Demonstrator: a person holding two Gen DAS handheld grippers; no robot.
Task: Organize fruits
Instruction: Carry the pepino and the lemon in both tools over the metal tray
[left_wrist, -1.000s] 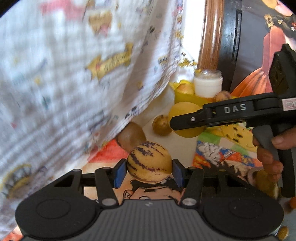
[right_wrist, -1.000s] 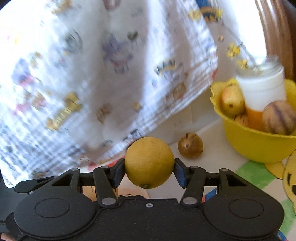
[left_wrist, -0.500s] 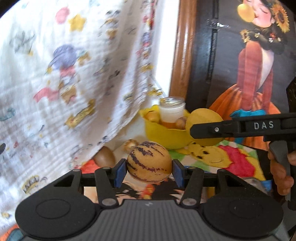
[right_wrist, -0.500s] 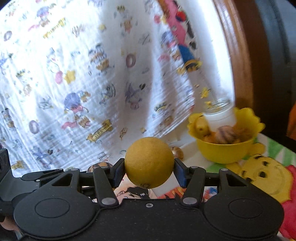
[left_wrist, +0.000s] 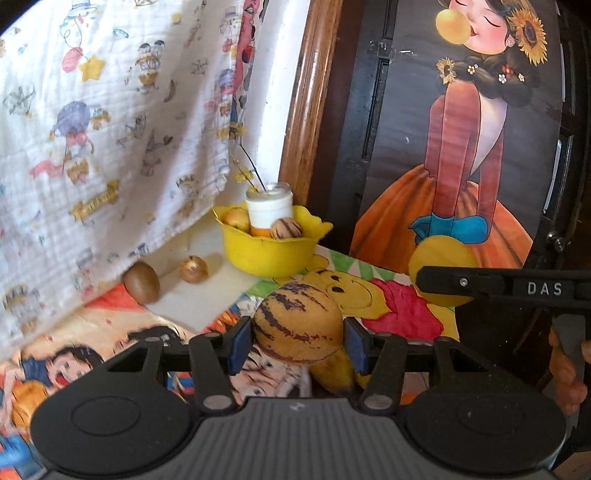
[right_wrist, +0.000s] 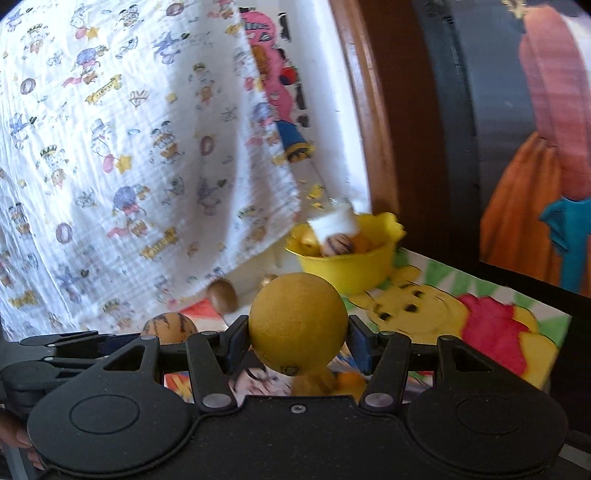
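**Now carrying: two fruits aloft, bowl ahead**

Clearly mid-transport. Left claw clamped on a striped fruit, blue pads pressed to both flanks, held at lower centre of the left view. Right claw clamped likewise on a yellow round fruit, lower centre of the right view, and visible again at the right edge of the left view. Both fruits apparently raised off the cartoon-printed surface.

Yellow bowl at centre frame, beyond both claws, already holding several fruits and a white jar that fills its middle. Two loose fruits left on the surface to the bowl's left: a brown one at the hem of the printed cloth, a smaller golden one between it and the bowl.

Next, probably: forward and over the rim, one claw at a time to avoid crowding. Release only above a free gap beside the jar; little room remaining, so a low, gentle drop needed. Risk of nudging the jar or rolling fruit out.
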